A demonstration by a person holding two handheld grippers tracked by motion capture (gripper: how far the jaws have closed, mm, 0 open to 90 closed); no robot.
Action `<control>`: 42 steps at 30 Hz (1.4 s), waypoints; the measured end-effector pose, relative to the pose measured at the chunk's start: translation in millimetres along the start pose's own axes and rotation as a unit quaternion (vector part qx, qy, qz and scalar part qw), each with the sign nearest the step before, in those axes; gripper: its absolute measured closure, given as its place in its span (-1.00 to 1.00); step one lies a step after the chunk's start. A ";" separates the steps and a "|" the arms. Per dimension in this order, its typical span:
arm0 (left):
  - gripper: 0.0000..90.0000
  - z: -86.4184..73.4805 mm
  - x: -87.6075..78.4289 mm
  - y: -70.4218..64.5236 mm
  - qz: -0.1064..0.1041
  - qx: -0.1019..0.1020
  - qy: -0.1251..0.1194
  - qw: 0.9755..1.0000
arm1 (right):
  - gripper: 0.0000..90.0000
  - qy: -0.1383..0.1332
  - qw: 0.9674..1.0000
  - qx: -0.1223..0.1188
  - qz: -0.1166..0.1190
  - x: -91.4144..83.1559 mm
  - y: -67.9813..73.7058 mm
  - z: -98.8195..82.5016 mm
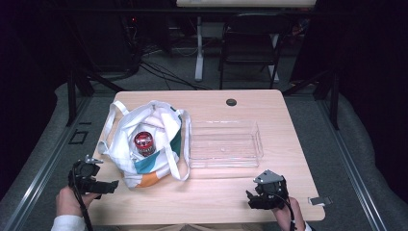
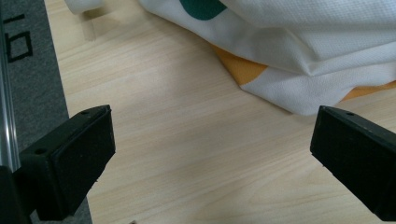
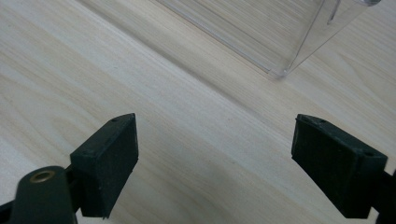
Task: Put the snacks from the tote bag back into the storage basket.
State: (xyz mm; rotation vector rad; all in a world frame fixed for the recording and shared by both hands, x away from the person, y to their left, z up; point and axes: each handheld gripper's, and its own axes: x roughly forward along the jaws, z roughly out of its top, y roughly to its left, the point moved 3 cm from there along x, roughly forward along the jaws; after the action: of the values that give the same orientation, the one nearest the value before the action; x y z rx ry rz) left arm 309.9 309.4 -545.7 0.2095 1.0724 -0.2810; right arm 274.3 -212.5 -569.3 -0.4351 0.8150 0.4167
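Starting at the left edge:
Left tool: held in a hand at the bench's near left corner, jaws spread wide, nothing between them, pointing toward the bag.
Bag: white cloth tote with green and orange patches, lying open on the left half of the bench, just beside the left tool.
Can: red-topped, resting inside the bag's mouth.
Tray: clear plastic, mid-bench, just right of the bag.
Right tool: near right edge, jaws wide apart, holding nothing.
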 end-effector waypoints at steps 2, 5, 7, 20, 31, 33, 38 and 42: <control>-1.00 -0.7 0.8 0.6 -0.001 0.000 0.003 1.000 | -0.68 -0.001 1.000 0.001 -0.001 -0.1 0.2 -0.1; -1.00 -1.1 1.0 0.3 -0.001 0.001 0.002 1.000 | -0.68 -0.004 1.000 0.001 -0.001 -0.8 0.5 0.2; -1.00 -1.1 0.1 0.1 0.000 0.002 0.001 1.000 | -0.68 -0.004 1.000 0.000 0.000 -1.0 1.2 0.5; -1.00 -0.2 2.1 1.0 -0.002 0.006 0.001 1.000 | -0.68 -0.003 1.000 0.000 0.000 -0.3 1.0 0.6; -1.00 0.6 4.0 -0.8 -0.005 0.007 0.002 1.000 | -0.68 -0.004 1.000 -0.001 0.001 -0.7 1.0 0.8; -1.00 -0.4 4.2 0.2 -0.006 0.007 0.003 1.000 | -0.68 -0.001 1.000 -0.005 0.003 0.2 1.6 1.5; -1.00 -2.7 2.6 2.4 -0.009 0.000 0.000 1.000 | -0.68 -0.003 1.000 -0.004 0.003 1.0 2.1 2.6; -1.00 -0.5 -1.6 2.9 -0.009 -0.006 -0.010 1.000 | -0.68 -0.003 1.000 -0.004 0.003 1.3 1.8 2.3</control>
State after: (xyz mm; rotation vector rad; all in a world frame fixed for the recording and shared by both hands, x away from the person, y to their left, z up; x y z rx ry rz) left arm 309.8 312.5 -544.4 0.1866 1.0566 -0.2922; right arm 275.5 -209.5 -569.3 -0.4388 0.8091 0.4267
